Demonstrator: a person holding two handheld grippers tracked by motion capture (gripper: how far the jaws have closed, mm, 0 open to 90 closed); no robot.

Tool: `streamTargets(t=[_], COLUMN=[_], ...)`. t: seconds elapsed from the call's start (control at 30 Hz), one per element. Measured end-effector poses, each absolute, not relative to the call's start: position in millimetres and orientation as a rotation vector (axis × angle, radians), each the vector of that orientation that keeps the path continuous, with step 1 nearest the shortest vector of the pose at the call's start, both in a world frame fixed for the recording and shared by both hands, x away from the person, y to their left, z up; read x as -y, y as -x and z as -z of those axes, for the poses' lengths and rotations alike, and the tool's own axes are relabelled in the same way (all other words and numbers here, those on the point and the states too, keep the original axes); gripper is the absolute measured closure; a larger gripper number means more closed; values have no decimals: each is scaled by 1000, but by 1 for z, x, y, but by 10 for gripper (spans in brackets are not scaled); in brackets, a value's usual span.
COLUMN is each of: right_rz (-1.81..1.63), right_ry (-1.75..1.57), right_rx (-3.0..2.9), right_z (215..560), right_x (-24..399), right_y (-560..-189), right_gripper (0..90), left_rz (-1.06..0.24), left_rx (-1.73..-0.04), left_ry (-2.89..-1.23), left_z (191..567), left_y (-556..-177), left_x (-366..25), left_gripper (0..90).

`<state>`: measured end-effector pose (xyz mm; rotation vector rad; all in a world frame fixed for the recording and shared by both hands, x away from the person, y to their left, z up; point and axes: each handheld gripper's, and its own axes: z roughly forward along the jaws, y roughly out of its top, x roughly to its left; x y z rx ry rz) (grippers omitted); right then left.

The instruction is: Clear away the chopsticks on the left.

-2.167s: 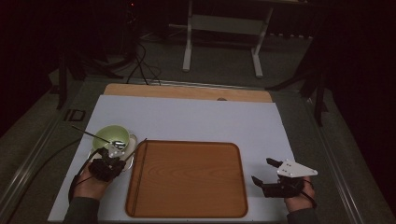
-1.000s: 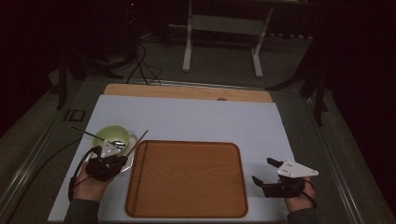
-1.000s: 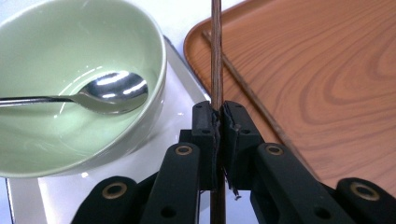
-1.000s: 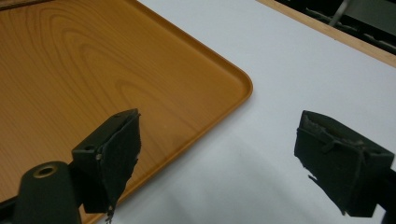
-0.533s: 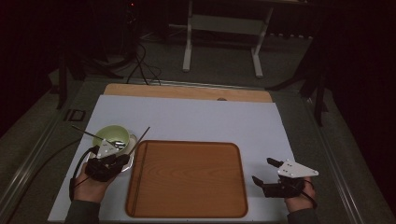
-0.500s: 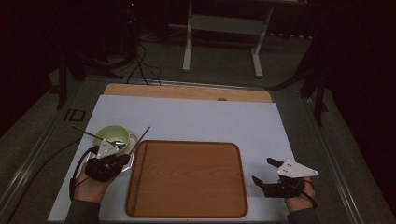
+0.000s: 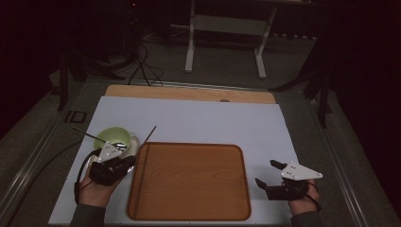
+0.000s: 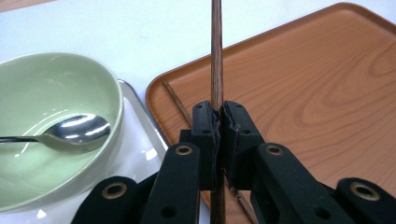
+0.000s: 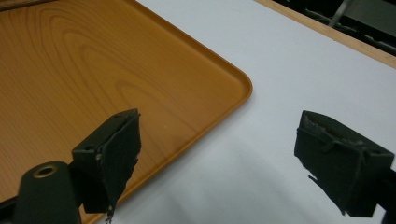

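Note:
My left gripper (image 7: 128, 161) (image 8: 218, 109) is shut on a dark wooden chopstick (image 7: 147, 137) (image 8: 216, 56), which sticks out past the jaws over the left rim of the wooden tray (image 7: 189, 182) (image 8: 303, 84). A second chopstick (image 7: 138, 182) (image 8: 177, 100) lies along the tray's left inside edge. Left of the gripper stands a pale green bowl (image 7: 113, 137) (image 8: 46, 88) with a metal spoon (image 8: 77, 130) in it. My right gripper (image 7: 265, 172) (image 9: 222, 123) rests open on the white mat to the right of the tray (image 9: 116, 70), its jaws wide apart with nothing between them.
The bowl sits on a small shiny plate (image 8: 140, 144). A white mat (image 7: 213, 118) covers the table, with a wooden strip (image 7: 189, 93) along its far edge. Beyond the table are a metal stand (image 7: 224, 28) and cables (image 7: 142, 66) on the floor.
The chopstick in my left gripper now reaches farther toward the back right than in the oldest frame. The left hand has barely shifted. The right gripper has kept still.

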<state>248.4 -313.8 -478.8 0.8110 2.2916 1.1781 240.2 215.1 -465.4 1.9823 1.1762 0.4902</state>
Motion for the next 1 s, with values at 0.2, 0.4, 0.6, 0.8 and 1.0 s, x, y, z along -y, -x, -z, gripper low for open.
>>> streamTargets(t=[0.2, 0.4, 0.6, 0.8, 1.0], right_rz=[-1179, -1178, -1178, -1177, -1177], right_ry=[-812, -814, -813, -813, -812], right_rx=[-2291, -2290, -2290, -2289, -2289], right_z=[479, 479, 479, 479, 479], right_x=[314, 314, 314, 314, 314], right_y=[-248, -248, -248, -248, -248], right_gripper=[144, 144, 144, 144, 144], left_rz=[-464, -437, -408, -381, -368], left_rx=[-1158, -1153, -1150, -1168, -1177], left_ry=[-1963, -1947, -1941, -1901, -1880], left_z=[466, 468, 470, 473, 475], left_y=[-240, -239, -240, -241, -241], left_x=[-210, -205, -201, -201, -199], left_gripper=[847, 847, 847, 847, 847])
